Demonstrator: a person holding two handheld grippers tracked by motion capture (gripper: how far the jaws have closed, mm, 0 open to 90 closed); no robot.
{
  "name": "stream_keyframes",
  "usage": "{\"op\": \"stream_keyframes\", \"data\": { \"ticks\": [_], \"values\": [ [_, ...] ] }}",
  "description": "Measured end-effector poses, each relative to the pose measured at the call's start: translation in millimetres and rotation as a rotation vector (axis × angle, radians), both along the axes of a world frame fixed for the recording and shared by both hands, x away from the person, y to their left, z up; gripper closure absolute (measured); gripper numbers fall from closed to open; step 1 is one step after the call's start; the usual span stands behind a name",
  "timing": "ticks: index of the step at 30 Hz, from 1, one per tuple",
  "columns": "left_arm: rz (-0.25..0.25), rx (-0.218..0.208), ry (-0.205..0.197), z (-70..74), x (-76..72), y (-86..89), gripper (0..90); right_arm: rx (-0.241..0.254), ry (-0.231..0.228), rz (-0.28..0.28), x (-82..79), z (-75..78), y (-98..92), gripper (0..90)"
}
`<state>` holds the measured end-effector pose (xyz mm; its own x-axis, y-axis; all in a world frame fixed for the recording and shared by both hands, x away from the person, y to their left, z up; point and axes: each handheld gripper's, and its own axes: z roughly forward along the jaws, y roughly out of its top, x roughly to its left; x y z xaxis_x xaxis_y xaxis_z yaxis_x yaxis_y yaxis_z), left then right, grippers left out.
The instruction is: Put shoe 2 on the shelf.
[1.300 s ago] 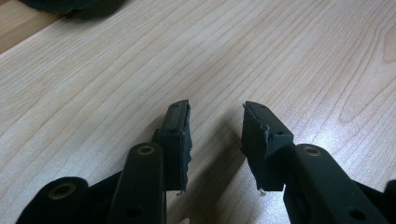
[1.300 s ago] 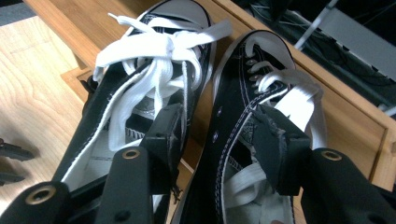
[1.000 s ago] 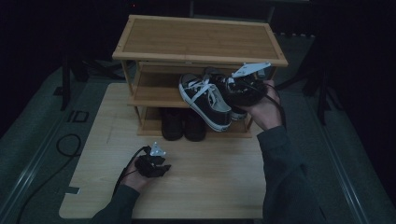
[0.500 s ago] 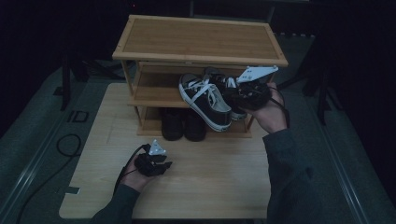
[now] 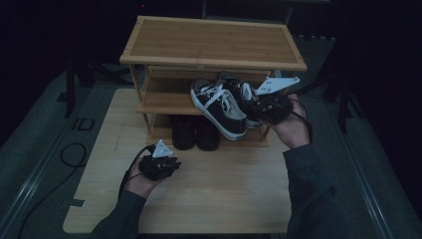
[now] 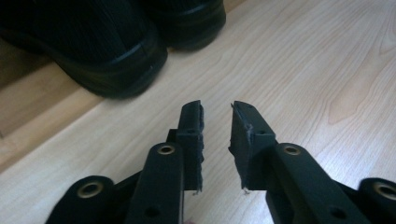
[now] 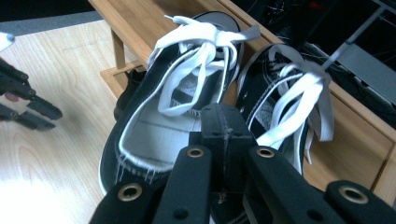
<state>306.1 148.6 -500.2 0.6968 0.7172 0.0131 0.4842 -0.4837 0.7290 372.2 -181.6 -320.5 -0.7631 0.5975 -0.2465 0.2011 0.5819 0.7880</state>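
left-hand sneaker [image 5: 219,107] is lying at centre of the high view, on the middle shelf of the wooden rack [image 5: 214,45], heel overhanging the shelf front toward the bottom of frame. second sneaker [image 5: 239,92] is sitting just to its right, touching it. in the right gripper view both are filling centre frame, white laces [image 7: 201,56] loose on top, inner walls side by side.

right gripper [image 5: 266,107] is hovering at centre-right of the high view, at the heel end of the pair. its jaws are pressed together w/ no gap, having just been closing; in its own view they meet where the two heel rims adjoin, but whether fabric is pinched: cannot tell.

left gripper [image 5: 171,164] is sitting lower left of centre, above the table [image 5: 224,199]. jaws have been closing, narrow gap remaining, nothing between the pads [image 6: 196,133].

black shoes [image 5: 194,132] are standing on the bottom shelf, below the sneakers; their toes are showing upper left in the left gripper view.
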Motion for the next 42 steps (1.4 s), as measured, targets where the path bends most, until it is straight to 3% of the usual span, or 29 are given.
{"op": "stream_keyframes", "data": {
  "ticks": [7,26,36,39,42],
  "values": [
    [0.001,0.001,-0.022,15.1,9.5,-4.5,89.6,-0.013,0.009,-0.005,-6.9,-7.2,-6.7,90.0],
    [0.032,0.016,-0.131,77.6,53.1,-21.5,90.0,-0.033,0.055,0.009,-12.6,-36.9,-15.7,90.0],
    [0.032,0.025,-0.176,98.3,69.8,-44.5,90.0,-0.031,0.104,0.006,-14.8,-55.8,-23.7,90.0],
    [0.033,0.021,-0.171,99.3,72.3,-47.7,90.0,-0.036,0.112,0.004,-14.5,-59.9,-26.3,90.0],
    [0.044,0.044,-0.183,99.1,78.8,-56.1,89.9,-0.034,0.124,0.006,-14.4,-65.5,-29.4,90.0]
  ]
}}
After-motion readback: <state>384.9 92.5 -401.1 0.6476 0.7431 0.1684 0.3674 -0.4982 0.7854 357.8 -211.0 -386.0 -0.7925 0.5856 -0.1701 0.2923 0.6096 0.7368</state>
